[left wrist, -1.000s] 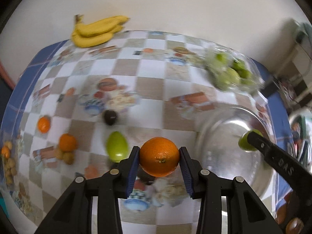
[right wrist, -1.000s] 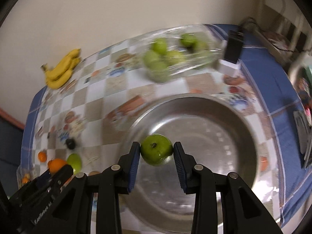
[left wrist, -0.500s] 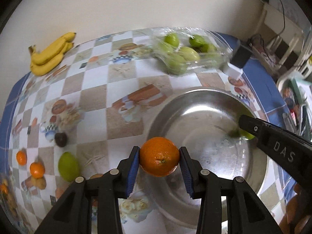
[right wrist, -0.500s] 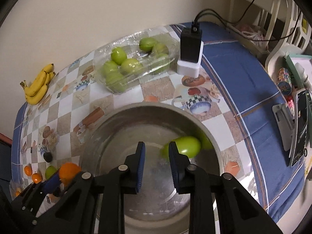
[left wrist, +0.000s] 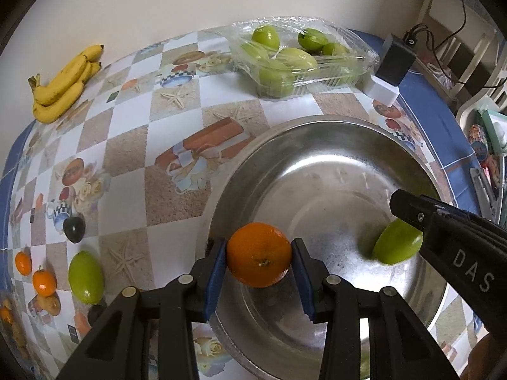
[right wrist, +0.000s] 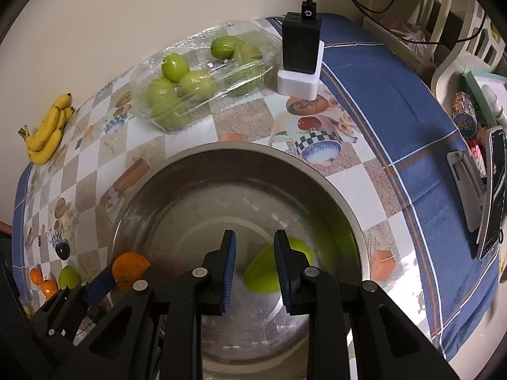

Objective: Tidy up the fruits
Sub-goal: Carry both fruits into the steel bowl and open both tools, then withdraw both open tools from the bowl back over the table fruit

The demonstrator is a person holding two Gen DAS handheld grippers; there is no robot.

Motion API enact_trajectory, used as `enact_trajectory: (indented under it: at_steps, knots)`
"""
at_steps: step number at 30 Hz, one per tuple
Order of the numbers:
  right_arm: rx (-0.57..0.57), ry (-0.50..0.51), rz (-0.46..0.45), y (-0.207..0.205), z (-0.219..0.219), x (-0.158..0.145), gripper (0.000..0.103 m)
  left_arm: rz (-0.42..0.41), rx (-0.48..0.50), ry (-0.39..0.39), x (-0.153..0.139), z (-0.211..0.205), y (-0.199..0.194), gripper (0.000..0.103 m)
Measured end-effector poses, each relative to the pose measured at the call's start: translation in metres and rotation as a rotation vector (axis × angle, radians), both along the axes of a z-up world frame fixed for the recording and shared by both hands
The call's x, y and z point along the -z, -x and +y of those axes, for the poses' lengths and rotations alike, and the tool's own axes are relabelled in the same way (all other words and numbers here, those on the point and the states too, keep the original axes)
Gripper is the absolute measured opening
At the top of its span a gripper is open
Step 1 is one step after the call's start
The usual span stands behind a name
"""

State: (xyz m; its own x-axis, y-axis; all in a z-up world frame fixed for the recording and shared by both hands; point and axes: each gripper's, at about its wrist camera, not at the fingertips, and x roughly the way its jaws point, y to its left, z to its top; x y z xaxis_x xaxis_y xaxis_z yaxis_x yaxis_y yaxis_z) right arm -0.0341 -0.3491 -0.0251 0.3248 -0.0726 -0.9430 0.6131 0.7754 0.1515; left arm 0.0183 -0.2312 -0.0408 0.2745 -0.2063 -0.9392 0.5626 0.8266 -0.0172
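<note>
Two fruits are what I'm managing here: the orange (left wrist: 259, 254) clamped in my left gripper (left wrist: 259, 264), and the green fruit (left wrist: 397, 245) lying loose on the floor of the steel bowl (left wrist: 317, 126). I read the bowl as the collecting point, so I'm holding the orange just over its near rim, ready to go in beside the green one. The left jaws are parted only as wide as the orange itself, both blue pads pressed to its sides. My right gripper (right wrist: 255, 255) hangs over the bowl with its jaws a narrow gap apart and nothing between them; the green fruit (right wrist: 269, 269) sits beneath and behind the right-hand finger, and I judge it to be free of the pads. The fruit yet to gather lies well apart on the checked tablecloth (left wrist: 126, 145): a bunch of bananas (left wrist: 63, 85) by the wall, another green fruit (left wrist: 86, 277) and small oranges (left wrist: 44, 281) at the left edge. The clear tray of green fruit (left wrist: 294, 57) stands beyond the bowl, next to a black charger block (right wrist: 301, 47).
</note>
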Motion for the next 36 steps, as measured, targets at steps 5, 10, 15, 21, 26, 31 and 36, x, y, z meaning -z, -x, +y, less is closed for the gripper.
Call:
enact_trajectory:
  at_steps: [5,10,15,21,26,31,36]
  knots:
    - [0.001,0.006,-0.004,0.000,-0.001,-0.004,0.026,-0.016,0.003,0.017,-0.009,-0.001,0.001,0.064]
    - [0.002,0.021,-0.021,0.001,-0.001,-0.013,0.026,-0.025,0.001,0.040,-0.022,0.000,0.001,0.064]
    - [-0.002,0.042,-0.049,0.001,0.000,-0.026,0.026,-0.037,-0.043,0.059,-0.039,0.011,-0.004,0.070]
    - [-0.016,0.052,-0.044,-0.001,0.004,-0.027,0.026,-0.029,-0.209,0.016,-0.045,0.047,-0.023,0.071]
    - [-0.041,0.049,-0.032,-0.004,0.013,-0.024,0.026,-0.027,-0.359,-0.037,-0.041,0.090,-0.041,0.071]
    - [-0.088,0.034,-0.042,-0.011,0.028,-0.026,0.026,0.000,-0.463,-0.026,-0.040,0.129,-0.053,0.071]
    - [-0.126,0.039,-0.050,-0.015,0.041,-0.030,0.026,-0.007,-0.503,-0.020,-0.044,0.148,-0.056,0.073]
